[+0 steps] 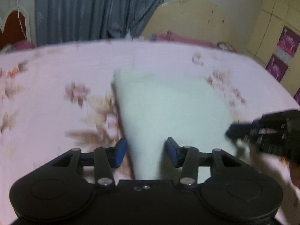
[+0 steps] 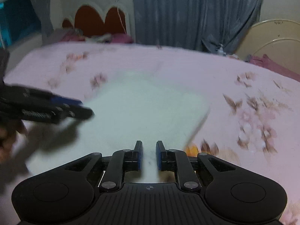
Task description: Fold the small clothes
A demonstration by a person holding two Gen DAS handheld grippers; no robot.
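Black gripper housing fills the bottom of each wrist view, with blue pads at the fingertips. In the left wrist view, the left gripper (image 1: 146,152) is seen with its jaws spread, and the near end of a pale cloth (image 1: 168,105) passes between them; the pads appear clear of the fabric on both sides, though blur leaves the contact uncertain. In the right wrist view, the right gripper (image 2: 149,154) is seen with its jaws drawn close together, only a narrow gap being left, and the near edge of the cloth (image 2: 146,108) runs into that gap; whether the fabric is actually pinched cannot be told, since the edge is blurred there. The cloth is laid out on a pink floral sheet (image 1: 46,75), near its middle, and stretches away from both grippers. Each gripper is also caught from the side in the other's view, at the cloth's edge. A grey-blue curtain (image 2: 196,15) is hung behind the bed, and a red headboard (image 2: 97,18) is seen at one end.
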